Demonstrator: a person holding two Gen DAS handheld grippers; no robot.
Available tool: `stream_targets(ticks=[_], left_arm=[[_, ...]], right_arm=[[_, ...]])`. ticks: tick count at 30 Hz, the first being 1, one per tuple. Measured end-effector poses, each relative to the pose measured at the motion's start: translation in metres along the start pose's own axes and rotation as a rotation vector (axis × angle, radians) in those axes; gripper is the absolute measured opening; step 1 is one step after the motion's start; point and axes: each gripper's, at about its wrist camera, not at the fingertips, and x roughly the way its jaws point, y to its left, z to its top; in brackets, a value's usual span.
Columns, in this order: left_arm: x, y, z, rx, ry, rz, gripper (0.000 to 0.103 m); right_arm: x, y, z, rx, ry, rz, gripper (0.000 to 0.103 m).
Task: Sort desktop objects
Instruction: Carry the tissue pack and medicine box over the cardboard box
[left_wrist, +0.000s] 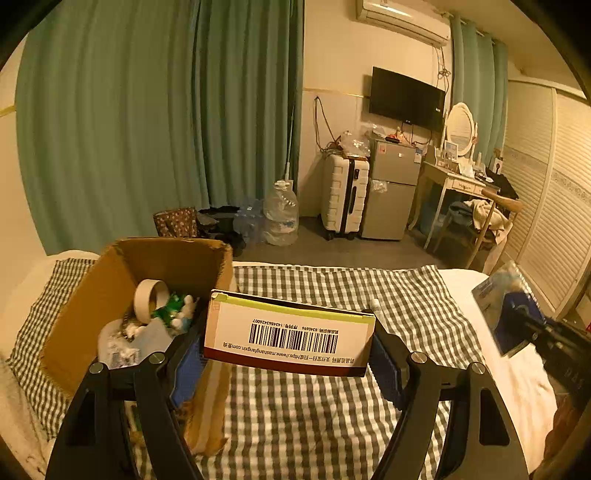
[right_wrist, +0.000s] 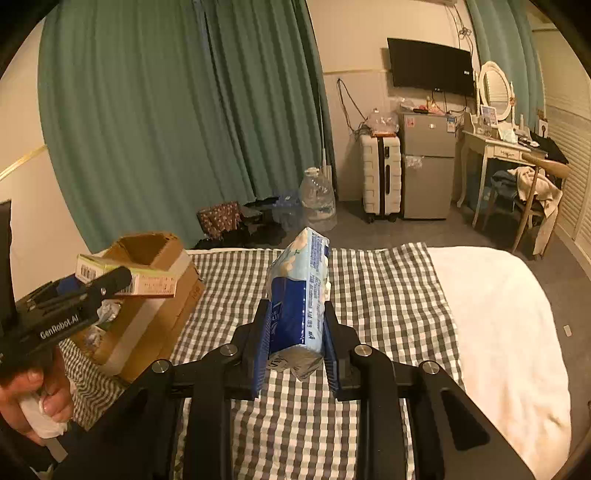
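Left wrist view: the left gripper (left_wrist: 290, 334) clamps a flat barcode box (left_wrist: 290, 332) by its two short ends, blue pads pressed against them, and holds it in the air just beside the open cardboard box (left_wrist: 110, 291) – inside that lie a tape roll (left_wrist: 149, 297) and some green and white odds and ends. Both sit over the checked cloth (left_wrist: 332, 406) spread on the white bed (left_wrist: 517, 369). Right wrist view: the right gripper (right_wrist: 295, 350) grips a blue tissue pack (right_wrist: 295, 306) between its pads, the pack standing on end above the cloth – clear of it. A hand (right_wrist: 33, 402) at lower left grasps the left gripper's handle
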Motion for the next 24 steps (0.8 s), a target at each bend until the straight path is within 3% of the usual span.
stream_targets(ticks=[12,20,24], left_arm=[[-0.033,0.046,0.031,-0.003,-0.046,0.069,0.078],[-0.026,0.113,0.054,-0.008,-0.037,0.178,0.078],[-0.016,0.149,0.052,-0.044,-0.006,0.195,0.078]], right_arm=[[-0.030,0.040,0.023,-0.016,-0.038,0.045,0.025],[0.002,0.109,0.045,-0.072,-0.014,0.161,0.025],[0.026,0.145,0.047,-0.099,0.014,0.217,0.025]])
